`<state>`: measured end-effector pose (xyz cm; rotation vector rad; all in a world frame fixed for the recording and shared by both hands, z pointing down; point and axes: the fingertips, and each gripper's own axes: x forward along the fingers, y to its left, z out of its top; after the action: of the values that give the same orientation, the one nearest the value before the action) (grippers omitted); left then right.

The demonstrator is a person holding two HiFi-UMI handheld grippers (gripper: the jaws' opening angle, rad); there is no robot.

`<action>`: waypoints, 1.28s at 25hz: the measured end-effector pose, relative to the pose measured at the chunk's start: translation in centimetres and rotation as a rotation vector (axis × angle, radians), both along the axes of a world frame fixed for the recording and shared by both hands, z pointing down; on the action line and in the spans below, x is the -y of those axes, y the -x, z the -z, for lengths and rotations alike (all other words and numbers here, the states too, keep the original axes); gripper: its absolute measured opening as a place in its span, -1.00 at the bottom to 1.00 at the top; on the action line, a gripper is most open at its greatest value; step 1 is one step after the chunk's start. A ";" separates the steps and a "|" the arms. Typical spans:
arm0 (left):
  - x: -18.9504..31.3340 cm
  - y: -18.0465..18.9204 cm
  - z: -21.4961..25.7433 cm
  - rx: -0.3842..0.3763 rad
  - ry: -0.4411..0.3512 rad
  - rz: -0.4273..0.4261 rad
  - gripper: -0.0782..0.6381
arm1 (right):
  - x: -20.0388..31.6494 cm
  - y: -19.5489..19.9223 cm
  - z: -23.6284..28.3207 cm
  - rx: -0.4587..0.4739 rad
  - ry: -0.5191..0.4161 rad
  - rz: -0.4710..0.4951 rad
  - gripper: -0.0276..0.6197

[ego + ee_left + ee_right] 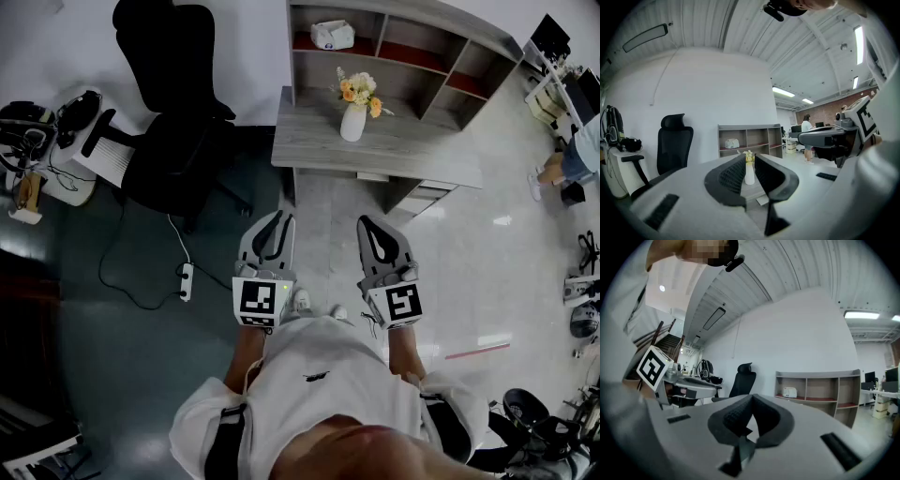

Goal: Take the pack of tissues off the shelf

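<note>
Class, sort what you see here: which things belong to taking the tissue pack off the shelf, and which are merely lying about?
Job: pack of tissues; shelf holding it; left gripper; right gripper.
Lying about: vase of flowers on the desk; black office chair; power strip.

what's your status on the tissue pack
Both empty: left gripper slightly open, right gripper shut, short of the desk. Untouched tissue pack in leftmost compartment of the shelf. Maybe in the reach path: vase of flowers on the desk.
</note>
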<state>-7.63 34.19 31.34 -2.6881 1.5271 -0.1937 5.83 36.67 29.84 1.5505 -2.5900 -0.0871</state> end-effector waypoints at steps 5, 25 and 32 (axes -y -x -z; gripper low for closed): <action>1.4 0.5 -0.1 -0.003 -0.001 -0.019 -0.62 | 1.4 1.1 0.0 0.008 -0.008 -0.007 -0.83; 5.7 2.8 -0.4 -0.018 0.000 -0.080 -0.62 | 4.9 4.2 -0.8 -0.007 -0.013 -0.052 -0.83; 8.6 2.1 -0.6 -0.011 0.002 -0.071 -0.63 | 8.1 3.6 -0.9 0.003 -0.012 -0.045 -0.83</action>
<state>-9.71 25.56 31.93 -2.7442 1.4314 -0.1788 2.21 28.61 30.76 1.6133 -2.5599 -0.0967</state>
